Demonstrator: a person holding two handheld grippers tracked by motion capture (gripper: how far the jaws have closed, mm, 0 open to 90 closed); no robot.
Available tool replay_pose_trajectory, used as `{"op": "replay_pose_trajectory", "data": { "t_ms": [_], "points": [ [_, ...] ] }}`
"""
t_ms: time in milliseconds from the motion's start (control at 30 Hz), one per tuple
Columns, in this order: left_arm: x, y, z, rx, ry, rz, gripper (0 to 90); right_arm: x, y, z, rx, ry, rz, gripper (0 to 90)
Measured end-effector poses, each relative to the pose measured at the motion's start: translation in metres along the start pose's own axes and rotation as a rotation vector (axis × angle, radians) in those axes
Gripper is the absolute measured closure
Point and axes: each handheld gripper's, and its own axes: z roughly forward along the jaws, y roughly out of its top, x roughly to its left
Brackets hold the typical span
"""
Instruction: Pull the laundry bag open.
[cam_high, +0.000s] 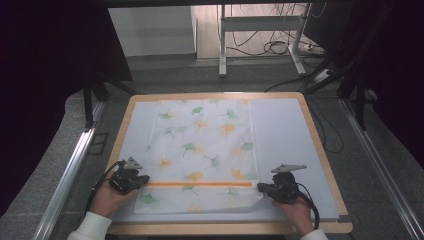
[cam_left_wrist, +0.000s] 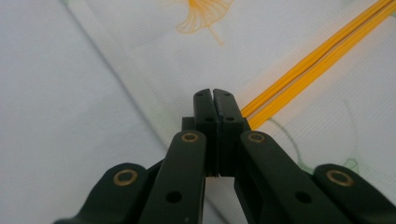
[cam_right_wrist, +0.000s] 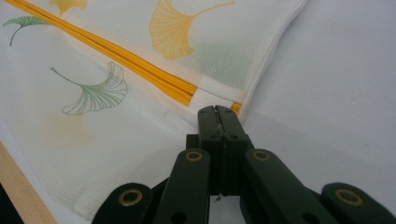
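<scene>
While both the left gripper and right gripper are seen closed, nothing is visibly clamped. The mesh bag should be pinched squarely at each end of its orange band.

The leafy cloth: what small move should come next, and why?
Probably lift both ends together. The left gripper and right gripper sit shut at opposite ends of the orange stripe, seemingly pinching the cloth, which lies flat.

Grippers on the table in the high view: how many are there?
2. The left gripper sits at the left end of the bag's orange zipper; the right gripper sits at its right end. Both look shut.
</scene>
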Motion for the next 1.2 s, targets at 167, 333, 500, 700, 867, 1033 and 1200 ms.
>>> {"op": "replay_pose_trajectory", "data": {
  "t_ms": [167, 333, 500, 700, 867, 1033, 1200],
  "points": [
    [0.005, -0.006, -0.004, -0.015, -0.018, -0.022, 90.0, 0.000, 0.000, 0.000, 0.000, -0.001, 0.000, 89.7],
    [0.007, -0.007, -0.007, -0.012, 0.016, -0.019, 90.0, 0.000, 0.000, 0.000, 0.002, -0.003, -0.001, 89.7],
    [0.007, -0.008, -0.007, -0.012, 0.010, -0.028, 90.0, 0.000, 0.000, 0.000, 0.001, 0.002, 0.004, 89.7],
    [0.007, -0.008, -0.006, -0.023, 0.008, -0.030, 90.0, 0.000, 0.000, 0.000, 0.000, 0.001, 0.002, 89.7],
    [0.004, -0.008, -0.006, -0.075, 0.019, -0.023, 90.0, -0.001, -0.001, 0.000, -0.004, 0.002, -0.001, 89.6],
    [0.002, -0.007, -0.009, -0.131, 0.006, -0.032, 83.6, 0.001, -0.001, -0.001, -0.011, -0.004, -0.011, 89.4],
    [-0.001, -0.006, -0.014, -0.207, -0.003, -0.042, 71.4, 0.003, -0.001, -0.008, -0.058, 0.018, -0.026, 81.5]
  ]
}}
